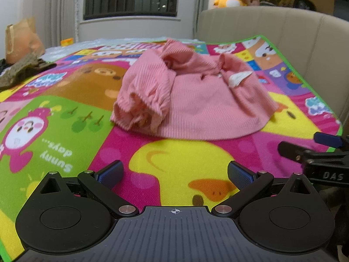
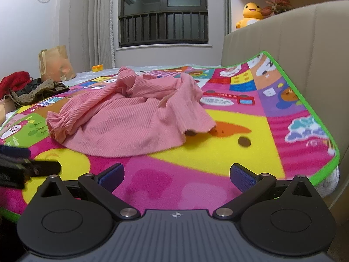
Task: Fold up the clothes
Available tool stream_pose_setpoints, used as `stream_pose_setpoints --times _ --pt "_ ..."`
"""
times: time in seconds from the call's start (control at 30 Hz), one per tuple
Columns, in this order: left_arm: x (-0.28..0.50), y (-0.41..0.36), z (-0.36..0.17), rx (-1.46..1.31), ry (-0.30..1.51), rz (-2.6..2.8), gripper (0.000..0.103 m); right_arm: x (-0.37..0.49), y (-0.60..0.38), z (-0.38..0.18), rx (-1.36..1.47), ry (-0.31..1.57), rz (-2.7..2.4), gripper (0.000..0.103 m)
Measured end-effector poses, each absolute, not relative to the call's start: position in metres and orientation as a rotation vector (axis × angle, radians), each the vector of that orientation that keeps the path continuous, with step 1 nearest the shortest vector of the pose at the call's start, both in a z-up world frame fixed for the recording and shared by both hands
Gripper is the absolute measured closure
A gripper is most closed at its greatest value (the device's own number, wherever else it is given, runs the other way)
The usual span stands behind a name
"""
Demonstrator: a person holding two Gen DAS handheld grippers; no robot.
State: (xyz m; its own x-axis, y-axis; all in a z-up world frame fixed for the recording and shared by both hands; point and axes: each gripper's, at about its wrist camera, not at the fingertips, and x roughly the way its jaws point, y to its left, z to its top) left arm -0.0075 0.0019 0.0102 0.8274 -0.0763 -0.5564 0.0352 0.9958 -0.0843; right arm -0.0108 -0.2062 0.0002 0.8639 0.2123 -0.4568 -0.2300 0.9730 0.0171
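Note:
A crumpled pink ribbed garment (image 1: 192, 96) lies in a heap on the colourful cartoon play mat (image 1: 65, 131); one gathered cuff points to the front left. It also shows in the right wrist view (image 2: 122, 122) on the mat (image 2: 240, 157). My left gripper (image 1: 175, 173) is open and empty, low over the mat, a short way in front of the garment. My right gripper (image 2: 176, 174) is open and empty, also short of the garment, near the mat's right front corner. Each gripper shows at the edge of the other's view.
A beige padded headboard (image 1: 272, 28) runs along the right side. A pile of dark and red clothes (image 2: 26, 89) and a paper bag (image 2: 56, 65) sit at the far left. A yellow plush toy (image 2: 250, 14) sits on a shelf. The mat's green edge (image 2: 327, 159) drops off at right.

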Motion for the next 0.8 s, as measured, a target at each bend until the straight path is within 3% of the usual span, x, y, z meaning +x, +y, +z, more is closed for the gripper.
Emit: stream_pose_setpoints --times 0.2,0.33,0.63,0.8 --pt "0.03 0.018 0.046 -0.059 0.532 -0.074 0.0 0.034 -0.219 0.039 0.01 0.449 0.274 0.0" --pt "0.072 0.031 0.059 -0.054 0.555 -0.071 0.0 0.099 -0.234 0.052 0.202 0.565 0.4 0.0" --pt "0.154 0.045 0.045 0.007 0.702 -0.196 0.0 0.22 -0.23 0.016 0.199 0.774 0.241 0.0" --pt "0.173 0.057 0.03 -0.026 0.718 -0.183 0.0 0.225 -0.238 0.0 0.261 0.822 0.255 0.0"
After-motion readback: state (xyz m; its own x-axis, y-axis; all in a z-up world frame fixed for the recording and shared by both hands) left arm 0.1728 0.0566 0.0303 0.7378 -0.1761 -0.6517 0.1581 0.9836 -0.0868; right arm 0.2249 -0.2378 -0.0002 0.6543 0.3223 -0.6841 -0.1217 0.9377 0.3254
